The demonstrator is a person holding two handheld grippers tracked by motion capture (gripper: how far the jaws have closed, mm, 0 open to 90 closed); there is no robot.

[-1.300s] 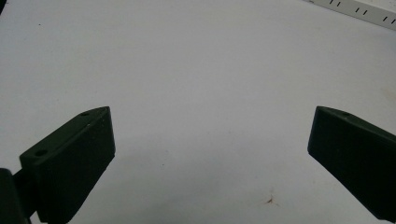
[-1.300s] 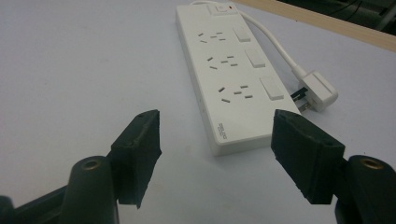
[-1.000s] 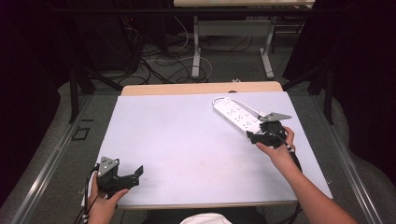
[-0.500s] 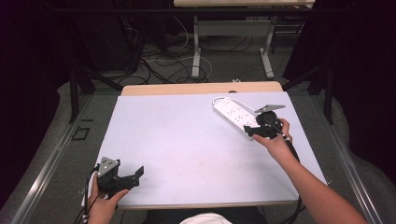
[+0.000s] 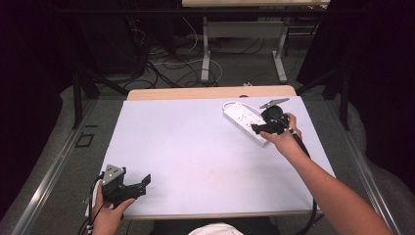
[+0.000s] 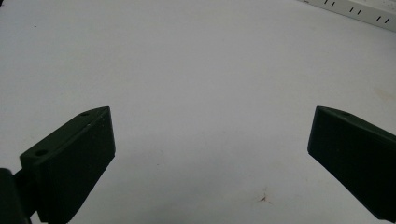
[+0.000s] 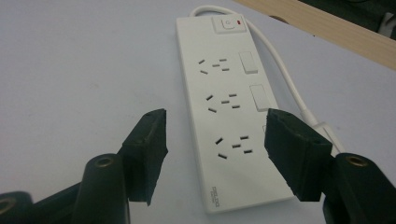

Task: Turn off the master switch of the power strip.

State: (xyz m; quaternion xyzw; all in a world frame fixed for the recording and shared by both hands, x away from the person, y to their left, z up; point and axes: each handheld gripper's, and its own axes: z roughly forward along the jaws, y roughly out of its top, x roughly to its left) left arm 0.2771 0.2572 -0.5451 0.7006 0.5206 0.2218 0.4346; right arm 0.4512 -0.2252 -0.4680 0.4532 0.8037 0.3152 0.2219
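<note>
While the left gripper (image 5: 139,182) rests open at the table's (image 5: 195,161) near edge, the right gripper (image 7: 215,144) hovers over the white power strip (image 7: 229,116) at the far right — jaws apart, straddling it, not pressing.

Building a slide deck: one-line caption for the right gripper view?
Right gripper, jaws open, poised over the near end of a white power strip lying on the pale table.
</note>
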